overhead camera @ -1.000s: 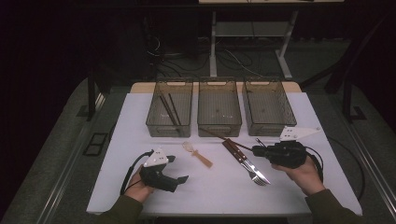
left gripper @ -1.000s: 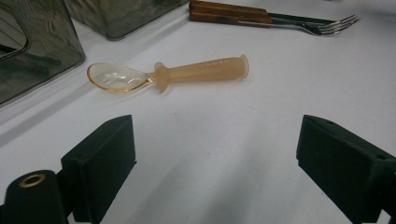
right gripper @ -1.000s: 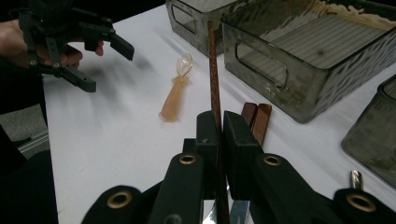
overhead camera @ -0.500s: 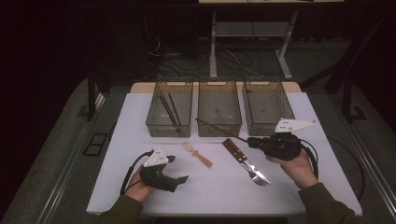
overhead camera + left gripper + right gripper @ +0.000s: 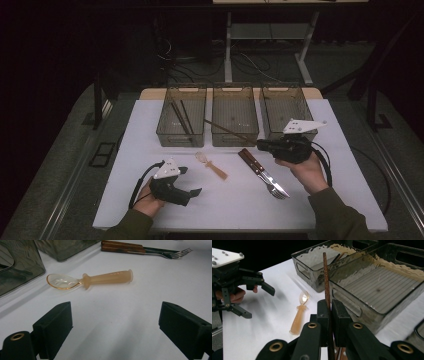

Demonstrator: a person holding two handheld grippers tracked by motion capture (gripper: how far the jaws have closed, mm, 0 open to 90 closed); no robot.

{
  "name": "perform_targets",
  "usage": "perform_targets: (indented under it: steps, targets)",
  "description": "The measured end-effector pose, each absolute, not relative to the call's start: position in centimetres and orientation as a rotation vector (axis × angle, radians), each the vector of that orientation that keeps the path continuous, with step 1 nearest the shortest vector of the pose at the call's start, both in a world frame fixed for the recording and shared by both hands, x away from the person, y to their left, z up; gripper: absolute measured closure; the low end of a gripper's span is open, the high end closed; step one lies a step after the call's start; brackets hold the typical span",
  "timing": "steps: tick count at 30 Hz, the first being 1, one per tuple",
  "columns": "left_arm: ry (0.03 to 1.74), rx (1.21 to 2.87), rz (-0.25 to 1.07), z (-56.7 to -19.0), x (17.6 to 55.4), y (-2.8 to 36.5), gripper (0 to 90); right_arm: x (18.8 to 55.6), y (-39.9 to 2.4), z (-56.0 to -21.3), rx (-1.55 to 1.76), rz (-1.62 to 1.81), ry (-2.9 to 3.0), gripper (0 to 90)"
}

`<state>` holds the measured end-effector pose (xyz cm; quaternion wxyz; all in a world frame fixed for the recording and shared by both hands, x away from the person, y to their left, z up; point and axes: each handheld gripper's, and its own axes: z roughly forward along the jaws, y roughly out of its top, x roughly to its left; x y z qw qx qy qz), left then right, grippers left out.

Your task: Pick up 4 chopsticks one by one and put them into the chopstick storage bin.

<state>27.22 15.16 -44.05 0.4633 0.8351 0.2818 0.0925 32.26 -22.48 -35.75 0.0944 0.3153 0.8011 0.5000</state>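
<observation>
Chopstick (image 5: pixel 326 280) sorting looks mid-step: right tool (image 5: pixel 329 308) is clamped on one brown stick, carried near the middle bin (image 5: pixel 235 137). Next I'd guess left bin (image 5: pixel 167 132), where other sticks lie. Left tool (image 5: pixel 115 322) rests wide open by the spoon (image 5: pixel 100 280) on the tabletop (image 5: pixel 320 200).

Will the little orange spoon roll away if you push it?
Probably not far: the spoon lies flat on the table, and its wide bowl and handle collars should stop rolling. It looks like light, see-through plastic, so it may slide easily.
</observation>
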Motion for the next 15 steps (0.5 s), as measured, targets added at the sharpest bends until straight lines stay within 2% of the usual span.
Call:
perform_targets:
  steps: [15]
  targets:
    - [0.699,2.049,0.226,-44.0,27.2,15.3,10.3,35.0,-18.9,-35.1,0.968,1.455,2.325,85.1]
